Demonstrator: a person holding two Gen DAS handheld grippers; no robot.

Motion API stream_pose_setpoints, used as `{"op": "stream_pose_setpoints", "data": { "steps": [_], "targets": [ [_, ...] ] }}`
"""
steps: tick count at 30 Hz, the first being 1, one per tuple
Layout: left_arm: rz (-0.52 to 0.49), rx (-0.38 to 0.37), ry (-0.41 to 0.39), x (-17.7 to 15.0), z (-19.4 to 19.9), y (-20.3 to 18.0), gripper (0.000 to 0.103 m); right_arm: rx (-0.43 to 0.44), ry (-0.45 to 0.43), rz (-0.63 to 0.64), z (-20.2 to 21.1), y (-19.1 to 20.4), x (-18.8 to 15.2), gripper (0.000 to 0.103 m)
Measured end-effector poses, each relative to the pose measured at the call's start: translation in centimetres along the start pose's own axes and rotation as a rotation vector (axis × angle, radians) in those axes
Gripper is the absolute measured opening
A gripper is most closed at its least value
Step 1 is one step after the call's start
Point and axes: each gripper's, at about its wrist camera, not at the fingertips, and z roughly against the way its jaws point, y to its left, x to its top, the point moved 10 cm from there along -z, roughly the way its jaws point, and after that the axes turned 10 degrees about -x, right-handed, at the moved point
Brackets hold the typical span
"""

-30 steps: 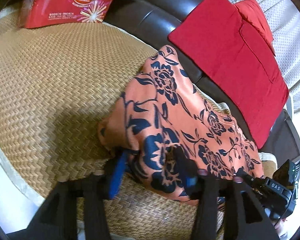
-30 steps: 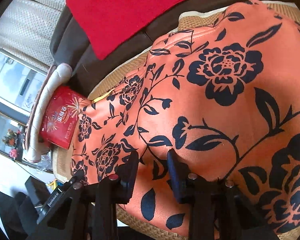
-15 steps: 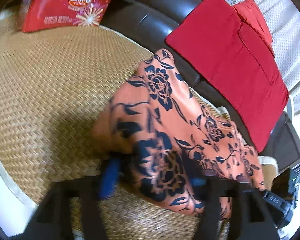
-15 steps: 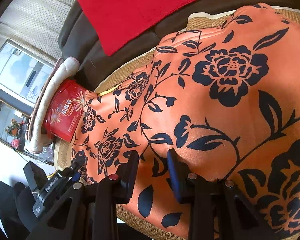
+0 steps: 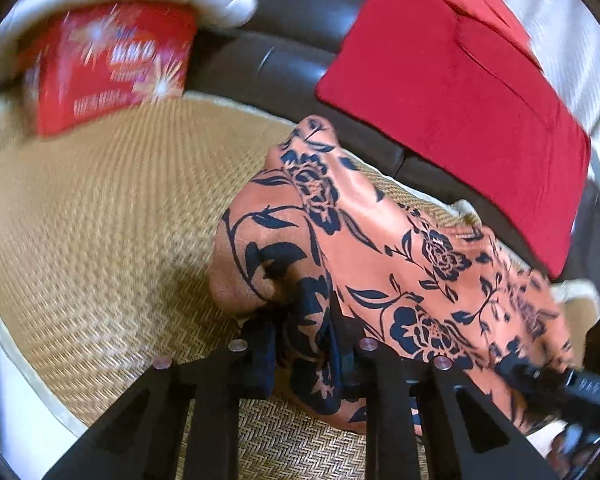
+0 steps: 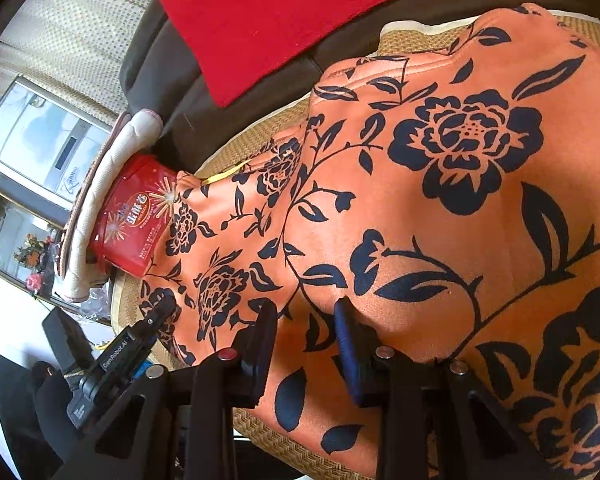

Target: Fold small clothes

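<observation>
Woven mat [image 5: 100,240] is covered on the right by orange floral garment [image 5: 380,248]. Red cushion [image 5: 460,92] lies far right. Red snack bag [image 6: 134,216], Chinese print unreadable. Garment edge pinched by left gripper [image 5: 304,356], marked "GenRobot.AI", and right gripper [image 6: 306,344].

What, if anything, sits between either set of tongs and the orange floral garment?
Nothing visible. The left tongs and right tongs each already pinch the near edge of the orange floral garment, with fabric between the fingers.
</observation>
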Motion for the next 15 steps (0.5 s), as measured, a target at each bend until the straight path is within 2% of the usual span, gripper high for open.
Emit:
{"op": "stream_pose_setpoints", "data": {
  "steps": [9, 15],
  "targets": [
    [-0.207, 0.054, -0.065, 1.3, 1.9, -3.6, 0.019, 0.017, 0.001, -0.015, 0.0, -0.1, 0.0, 0.033],
    [-0.289, 0.053, -0.093, 1.3, 2.8, -5.8, 0.019, 0.014, 0.0, -0.021, 0.1, -0.3, -0.1, 0.033]
  ]
}}
